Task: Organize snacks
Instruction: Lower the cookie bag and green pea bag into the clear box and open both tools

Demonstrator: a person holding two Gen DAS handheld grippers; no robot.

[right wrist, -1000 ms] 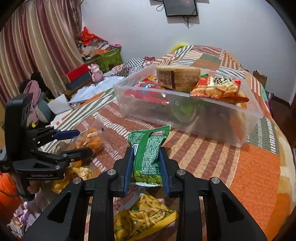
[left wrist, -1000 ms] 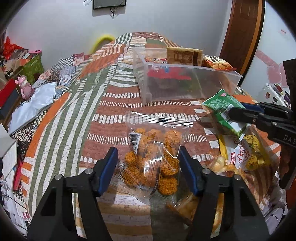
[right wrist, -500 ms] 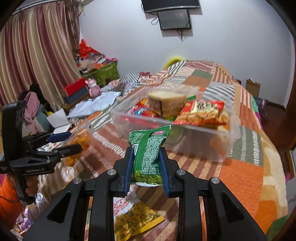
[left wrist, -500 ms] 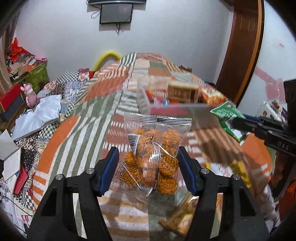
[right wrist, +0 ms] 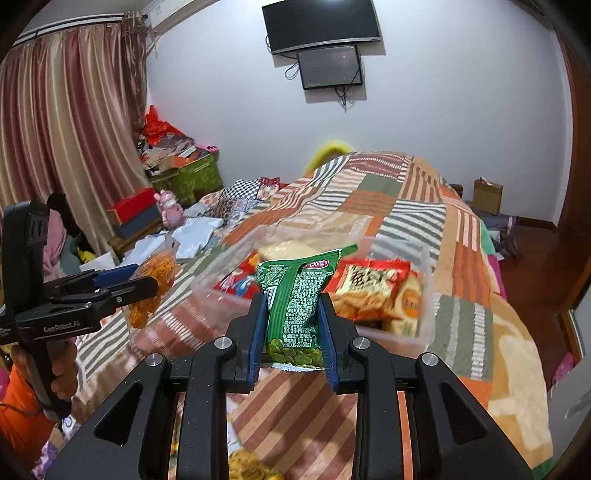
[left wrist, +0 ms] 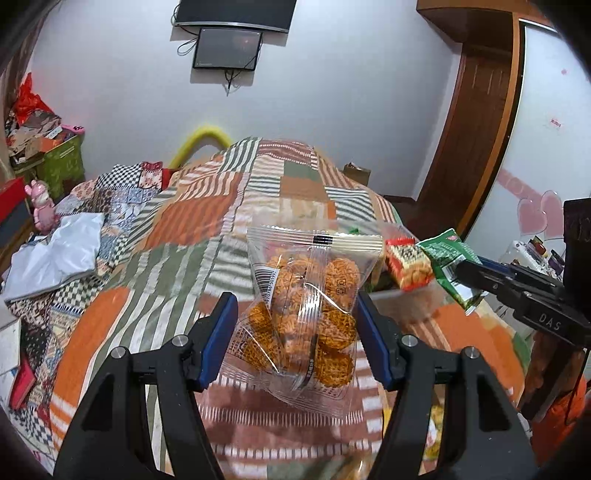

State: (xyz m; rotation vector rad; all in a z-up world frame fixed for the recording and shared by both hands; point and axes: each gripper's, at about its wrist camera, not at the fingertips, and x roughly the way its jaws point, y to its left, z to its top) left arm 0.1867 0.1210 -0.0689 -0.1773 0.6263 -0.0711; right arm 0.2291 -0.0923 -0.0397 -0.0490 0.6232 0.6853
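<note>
Left wrist: our left gripper (left wrist: 295,332), half-spread, clasps the clear bag of orange snacks (left wrist: 303,314) aloft, to be released over the clear bin (right wrist: 314,288); right wrist: our right gripper (right wrist: 293,339), narrowed, pinches the green packet (right wrist: 295,295) before that bin, to be lowered in level.

A white wall (right wrist: 443,103) closes the far end of the room, carrying a dark television (right wrist: 321,24) with a smaller dark screen (right wrist: 330,69) hung just below it, cables dangling beneath. A bed (right wrist: 388,192) under a patchwork quilt of orange, green and striped squares fills the middle. Striped pink and tan curtains (right wrist: 66,147) hang at one side, beside a green box (right wrist: 188,181) heaped with clutter, a red box (right wrist: 131,206) and a pink toy figure (right wrist: 170,214). A brown wooden door (left wrist: 469,125) stands at the other side, and a small cardboard box (right wrist: 488,195) sits on the floor near the wall.
</note>
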